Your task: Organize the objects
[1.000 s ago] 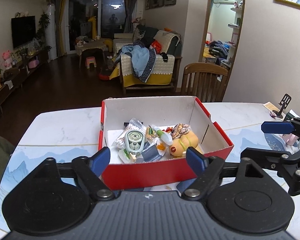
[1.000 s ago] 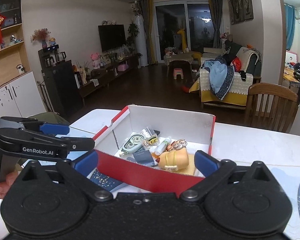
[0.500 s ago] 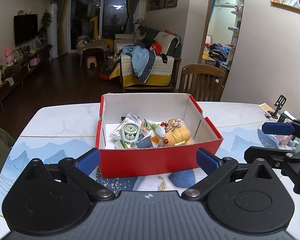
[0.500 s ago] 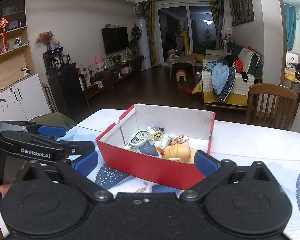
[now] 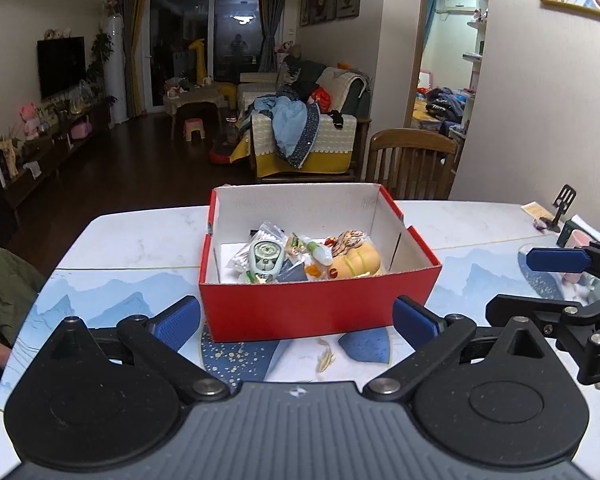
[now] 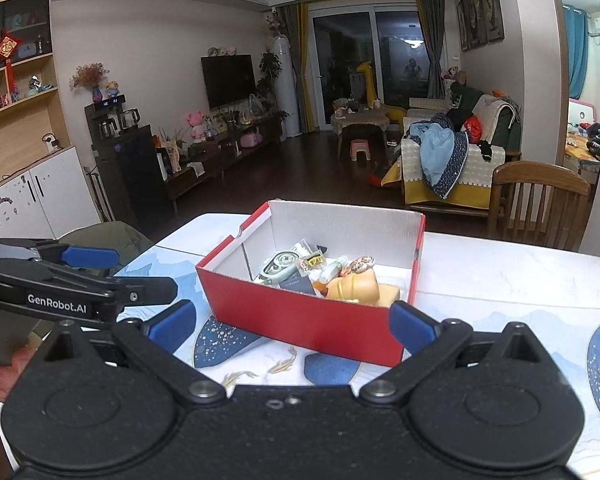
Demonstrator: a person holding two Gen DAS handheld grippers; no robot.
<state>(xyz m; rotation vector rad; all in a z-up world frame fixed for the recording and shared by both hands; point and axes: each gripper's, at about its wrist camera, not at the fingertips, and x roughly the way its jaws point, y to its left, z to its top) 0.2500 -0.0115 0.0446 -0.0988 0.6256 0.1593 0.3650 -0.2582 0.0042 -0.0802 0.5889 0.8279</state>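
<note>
Left wrist view, left to right. At the lower left edge we note an olive-green sleeve. The left tool fills the bottom of the frame; its blue pads stand wide apart, nothing between them, and its jaws have just been opening, finishing at full spread. Centre of the frame: the red box sits on the surface, lid off, white inside. In the box we see a pale green oval gadget toward the left, a bag of cotton swabs beside it, and a yellow-orange toy toward the right, all bunched at the near wall. The box lies beyond the pads, not touched by them. At right, the right tool enters from the frame edge, level with the box and apart from it. Behind the surface, a wooden chair.

Right wrist view, left to right. The left tool shows at mid left, a hand below it. The right tool spans the bottom, pads wide, empty. The red box sits centre frame just beyond the pads, turned corner-on.
</note>
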